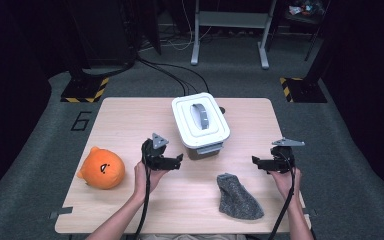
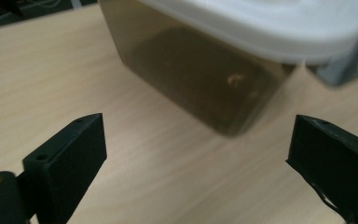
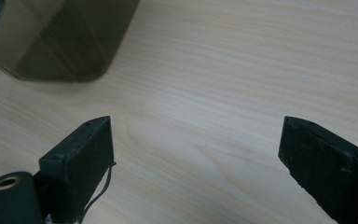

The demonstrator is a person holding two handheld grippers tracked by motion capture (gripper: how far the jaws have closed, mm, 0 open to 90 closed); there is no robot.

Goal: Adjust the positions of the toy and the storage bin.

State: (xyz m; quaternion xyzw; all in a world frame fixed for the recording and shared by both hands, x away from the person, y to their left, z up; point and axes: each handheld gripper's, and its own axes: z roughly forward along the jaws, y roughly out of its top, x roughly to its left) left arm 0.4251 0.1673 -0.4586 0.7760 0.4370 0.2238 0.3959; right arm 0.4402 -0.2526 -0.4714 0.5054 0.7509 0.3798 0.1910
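Nearest me a grey knit cloth (image 1: 237,198) lies on the table (image 1: 130,120) between my hands, with an orange plush toy (image 1: 101,169) at the left edge. My left gripper (image 1: 179,161) is released, jaws wide with nothing between them, aimed at the near left side of the lidded box (image 1: 200,123); my right gripper (image 1: 256,162) is also spread and empty, well apart from the box over bare wood. Farther back, the box sits mid-table with its white lid (image 1: 200,118) on, its smoky wall (image 2: 200,77) close ahead in the left gripper view.
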